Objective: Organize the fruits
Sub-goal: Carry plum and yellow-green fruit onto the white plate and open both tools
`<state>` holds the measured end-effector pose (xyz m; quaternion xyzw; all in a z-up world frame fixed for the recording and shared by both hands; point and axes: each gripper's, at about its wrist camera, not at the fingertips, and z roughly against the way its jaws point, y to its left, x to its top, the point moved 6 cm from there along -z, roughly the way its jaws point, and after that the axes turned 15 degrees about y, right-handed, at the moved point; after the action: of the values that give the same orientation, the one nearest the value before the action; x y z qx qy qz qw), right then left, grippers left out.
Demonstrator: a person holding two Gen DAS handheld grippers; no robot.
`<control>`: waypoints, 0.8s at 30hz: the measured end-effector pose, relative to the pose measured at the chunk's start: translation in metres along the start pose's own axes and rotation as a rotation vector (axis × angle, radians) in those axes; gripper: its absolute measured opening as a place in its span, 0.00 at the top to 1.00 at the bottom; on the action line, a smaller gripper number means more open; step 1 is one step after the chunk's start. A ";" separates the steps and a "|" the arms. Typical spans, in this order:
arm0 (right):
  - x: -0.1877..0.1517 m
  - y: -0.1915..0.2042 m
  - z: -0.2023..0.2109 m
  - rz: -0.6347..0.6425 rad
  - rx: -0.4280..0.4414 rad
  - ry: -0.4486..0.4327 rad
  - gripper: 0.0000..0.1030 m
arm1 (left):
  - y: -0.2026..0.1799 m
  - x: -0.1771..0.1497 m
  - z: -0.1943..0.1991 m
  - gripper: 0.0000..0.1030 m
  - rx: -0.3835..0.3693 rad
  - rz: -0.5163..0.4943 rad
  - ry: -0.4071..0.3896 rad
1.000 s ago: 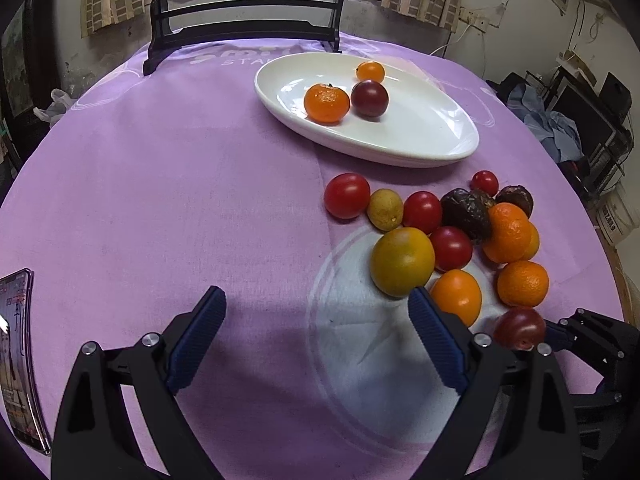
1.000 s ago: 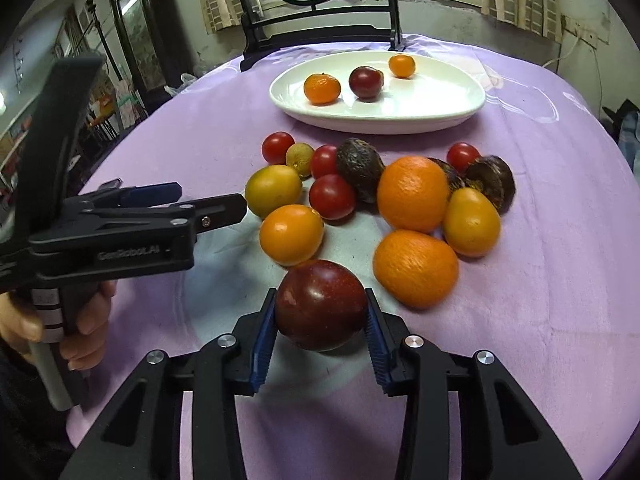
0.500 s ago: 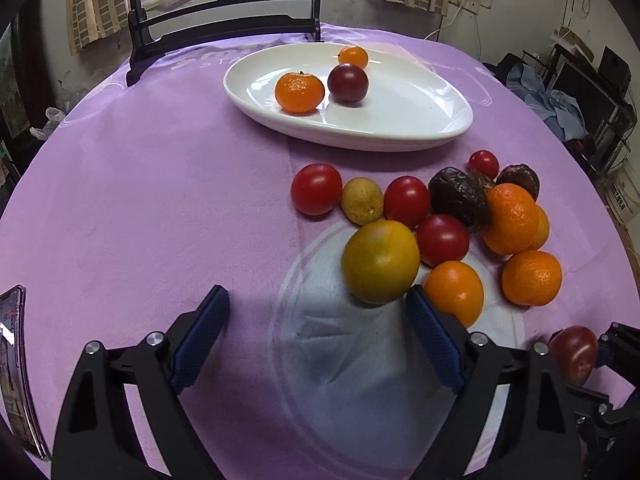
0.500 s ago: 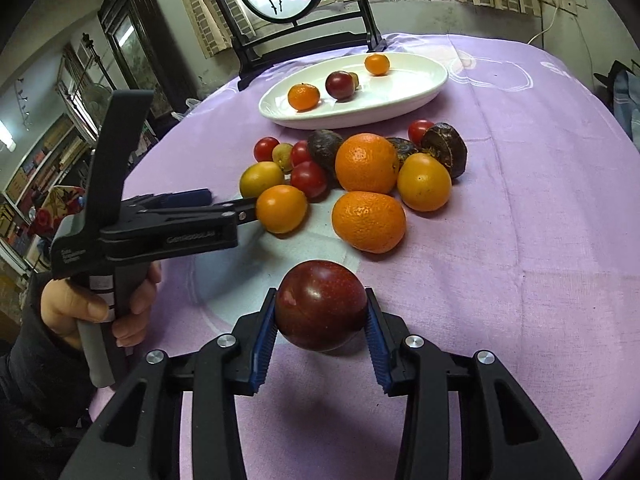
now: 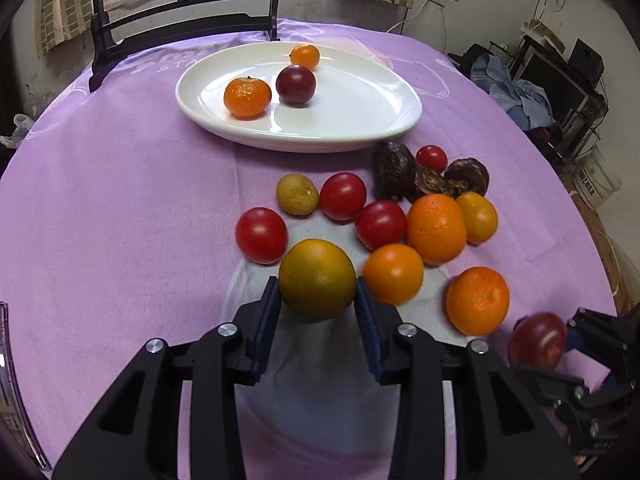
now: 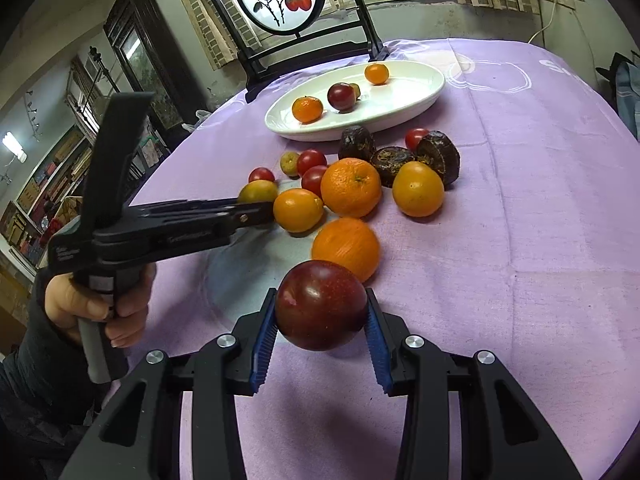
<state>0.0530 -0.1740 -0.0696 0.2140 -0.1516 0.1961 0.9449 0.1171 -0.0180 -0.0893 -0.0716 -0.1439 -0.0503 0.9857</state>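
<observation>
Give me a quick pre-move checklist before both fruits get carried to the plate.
1. Left gripper on green-orange citrus: its fingers have just been closing and now press both sides. Ok.
2. Right gripper on dark red plum: clamped between both fingers. Ok.
3. Free room on white plate: near and right parts bare. Ok.
4. Neighbours clear of the citrus: red tomato sits right beside it. Cannot tell.
5. Citrus lifted off the cloth: cannot tell.
</observation>
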 end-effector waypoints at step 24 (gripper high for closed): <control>0.180 -0.016 -0.030 0.122 -0.270 -0.042 0.59 | 0.020 0.132 0.007 0.64 0.002 0.082 -0.065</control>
<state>0.2243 -0.1181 -0.0346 0.0792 -0.2091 0.2265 0.9480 0.2428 -0.0073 -0.0466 -0.0778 -0.1731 -0.0076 0.9818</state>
